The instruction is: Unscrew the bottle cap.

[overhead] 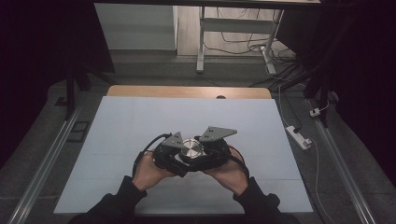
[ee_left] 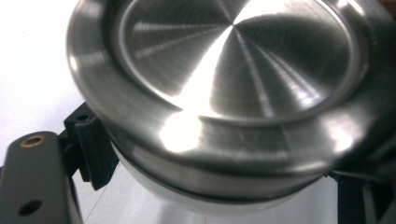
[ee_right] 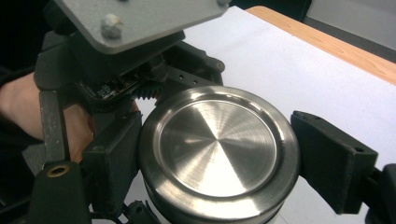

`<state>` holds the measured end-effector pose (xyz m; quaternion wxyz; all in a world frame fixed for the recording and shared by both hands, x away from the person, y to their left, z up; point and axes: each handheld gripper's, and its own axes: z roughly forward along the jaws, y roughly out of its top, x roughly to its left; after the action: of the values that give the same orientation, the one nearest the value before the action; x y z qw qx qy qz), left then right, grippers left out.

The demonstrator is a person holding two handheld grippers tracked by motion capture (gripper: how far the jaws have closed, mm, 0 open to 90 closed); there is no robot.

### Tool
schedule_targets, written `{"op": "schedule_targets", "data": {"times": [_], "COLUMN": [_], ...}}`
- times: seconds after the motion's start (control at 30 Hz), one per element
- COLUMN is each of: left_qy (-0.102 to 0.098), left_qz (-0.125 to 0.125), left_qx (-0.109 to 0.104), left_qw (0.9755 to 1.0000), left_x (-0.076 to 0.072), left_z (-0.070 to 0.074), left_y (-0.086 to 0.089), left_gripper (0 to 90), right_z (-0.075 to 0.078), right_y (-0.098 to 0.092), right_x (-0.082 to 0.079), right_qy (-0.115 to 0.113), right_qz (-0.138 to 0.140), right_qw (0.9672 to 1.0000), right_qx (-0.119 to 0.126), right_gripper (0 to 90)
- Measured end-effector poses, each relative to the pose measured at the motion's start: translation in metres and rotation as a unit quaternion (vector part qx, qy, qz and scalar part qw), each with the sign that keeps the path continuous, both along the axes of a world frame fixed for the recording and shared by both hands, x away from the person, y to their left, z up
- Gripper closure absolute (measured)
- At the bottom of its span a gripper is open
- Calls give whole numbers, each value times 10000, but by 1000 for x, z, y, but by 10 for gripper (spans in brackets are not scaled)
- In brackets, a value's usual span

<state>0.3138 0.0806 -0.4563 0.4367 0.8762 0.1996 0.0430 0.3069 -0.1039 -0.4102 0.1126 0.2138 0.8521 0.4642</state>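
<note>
A round steel container with a brushed, ringed lid (overhead: 192, 149) is held just above the white mat near the table's front middle. My left gripper (overhead: 180, 157) comes at it from the left and my right gripper (overhead: 205, 153) from the right, each in one of the person's hands. In the right gripper view the two black jaws press on opposite sides of the lid (ee_right: 217, 149). The left gripper view has the lid (ee_left: 233, 70) very close, with a paler body (ee_left: 205, 198) beneath it between that gripper's jaws. The left gripper's grey plate (ee_right: 135, 18) is right behind the container.
The white mat (overhead: 140, 121) covers a wooden table whose bare far edge (overhead: 187, 91) shows. Beyond it are a desk's white legs (overhead: 201, 42) and loose cables on the floor. A power strip (overhead: 299, 136) lies off the table's right side.
</note>
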Motion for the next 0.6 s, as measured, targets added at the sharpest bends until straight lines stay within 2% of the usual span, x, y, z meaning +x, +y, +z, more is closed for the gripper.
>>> {"op": "schedule_targets", "data": {"times": [0.07,0.1,0.13,0.17,0.2,0.23,0.3,0.33,0.43,0.5,0.53,0.57,0.6], "left_qy": [33,41,41,60,65,69,58,57,42,29,31,46,32], "left_qz": [-144,-224,-328,-395,-494,-634,-906,-1052,-1350,-1325,-1236,-1106,-981], "left_qx": [-75,-85,-69,-127,-162,-163,-222,-240,-272,-247,-235,-241,-230], "left_qw": [9999,9997,9994,9991,9986,9978,9956,9941,9905,9909,9920,9936,9949], "left_x": [0,-1,0,-1,-2,-2,-4,-4,-7,-8,-8,-8,-6], "left_z": [0,1,2,2,3,3,4,4,5,6,7,7,7], "left_y": [0,0,1,1,1,1,1,1,-2,-4,-3,-3,-2], "left_gripper": [157,157,157,157,157,157,157,157,157,157,157,157,157], "right_z": [2,3,3,5,5,6,7,7,7,8,11,12,12], "right_y": [-2,-6,-6,-10,-10,-15,-20,-20,-25,-27,-28,-27,-27], "right_x": [1,3,3,7,7,10,13,13,14,13,12,11,11], "right_qy": [36,113,113,165,165,265,331,331,384,353,283,294,294], "right_qz": [201,449,449,776,776,1121,1526,1526,2029,2191,1901,1659,1659], "right_qw": [9998,9989,9989,9968,9968,9933,9875,9875,9781,9747,9812,9856,9856], "right_qx": [-26,9,9,64,64,124,207,207,258,276,151,118,118], "right_gripper": [194,195,195,195,195,195,195,195,194,183,116,104,104]}}
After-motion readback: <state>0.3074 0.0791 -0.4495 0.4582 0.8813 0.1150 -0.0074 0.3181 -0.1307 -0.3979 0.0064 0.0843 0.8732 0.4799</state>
